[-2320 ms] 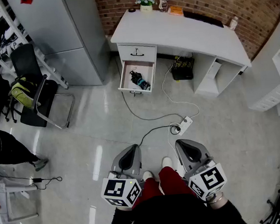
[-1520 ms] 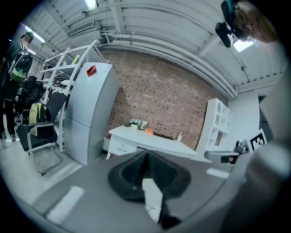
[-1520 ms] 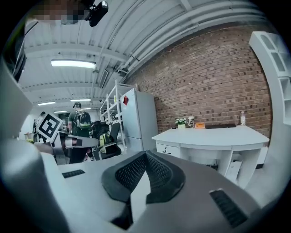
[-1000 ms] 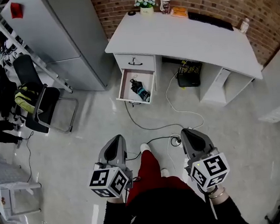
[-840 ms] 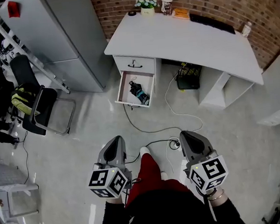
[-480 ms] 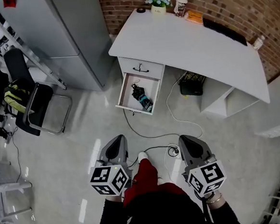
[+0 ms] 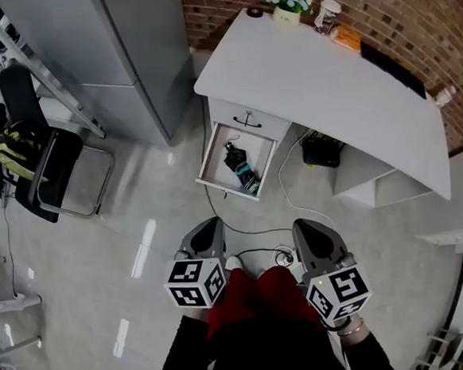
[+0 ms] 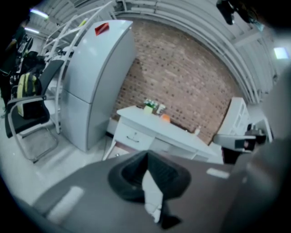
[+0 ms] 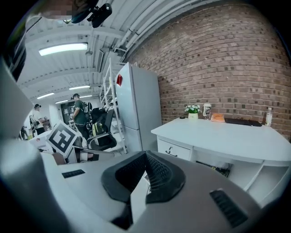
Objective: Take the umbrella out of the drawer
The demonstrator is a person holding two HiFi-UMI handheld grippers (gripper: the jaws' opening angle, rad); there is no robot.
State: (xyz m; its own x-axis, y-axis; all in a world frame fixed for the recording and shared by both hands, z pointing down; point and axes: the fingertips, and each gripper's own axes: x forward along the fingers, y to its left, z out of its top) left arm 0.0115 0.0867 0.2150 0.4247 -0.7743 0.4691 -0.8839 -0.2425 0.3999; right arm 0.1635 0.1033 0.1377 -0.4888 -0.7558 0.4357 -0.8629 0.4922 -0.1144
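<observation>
A folded black and teal umbrella (image 7: 240, 168) lies in the open lower drawer (image 7: 213, 159) of the white desk (image 7: 317, 62). The drawer above it (image 7: 248, 121) is closed. Both grippers hang over the floor in front of the drawer, well short of it. My left gripper (image 7: 211, 222) is shut with nothing in it, its fingertips (image 8: 146, 153) meeting in a point. My right gripper (image 7: 302, 225) is also shut and empty, pads (image 9: 145, 153) together. In the two gripper views the desk (image 8: 154, 125) (image 9: 218, 136) shows ahead; the umbrella is hidden behind the jaws.
A tall grey fridge (image 7: 86, 56) stands left of the desk, with a black chair (image 7: 46, 163) further left. A power strip and cables (image 7: 282, 257) lie on the floor between the grippers. A black box (image 7: 323, 149) sits under the desk. A person (image 9: 79, 113) stands far off.
Both grippers have been carried forward toward the desk, and the open drawer now lies closer in front of them. The jaws have stayed shut.
</observation>
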